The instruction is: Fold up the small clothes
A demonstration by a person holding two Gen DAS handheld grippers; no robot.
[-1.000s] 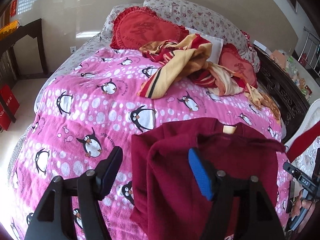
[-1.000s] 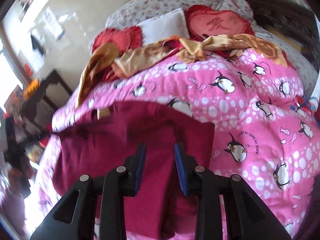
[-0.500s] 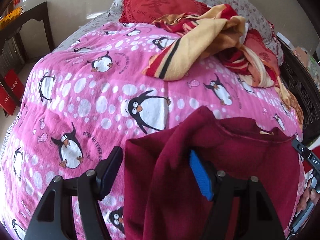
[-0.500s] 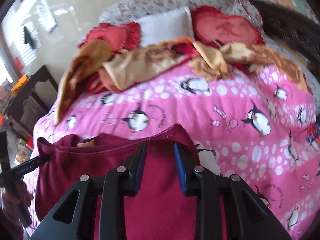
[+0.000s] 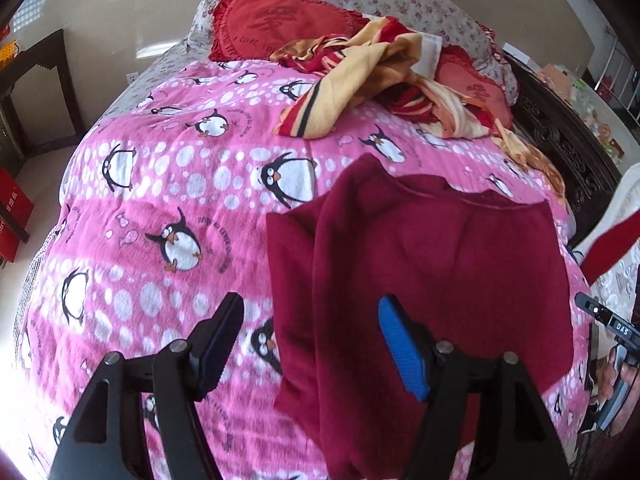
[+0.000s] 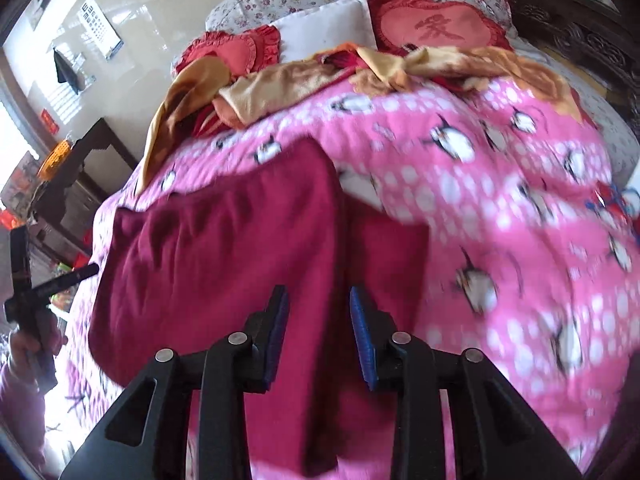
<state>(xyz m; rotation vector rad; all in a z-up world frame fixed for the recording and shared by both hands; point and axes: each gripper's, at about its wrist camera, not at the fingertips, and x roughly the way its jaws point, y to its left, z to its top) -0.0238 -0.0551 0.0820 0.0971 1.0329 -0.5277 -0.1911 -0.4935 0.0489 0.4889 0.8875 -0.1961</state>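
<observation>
Now flatter, maroon garment [image 5: 432,264] on bedspread [image 5: 168,184].

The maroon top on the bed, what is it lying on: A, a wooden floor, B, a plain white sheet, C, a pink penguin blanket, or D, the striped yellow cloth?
C: the maroon top lies spread on the pink penguin blanket, apart from the striped yellow cloth near the pillows.
</observation>
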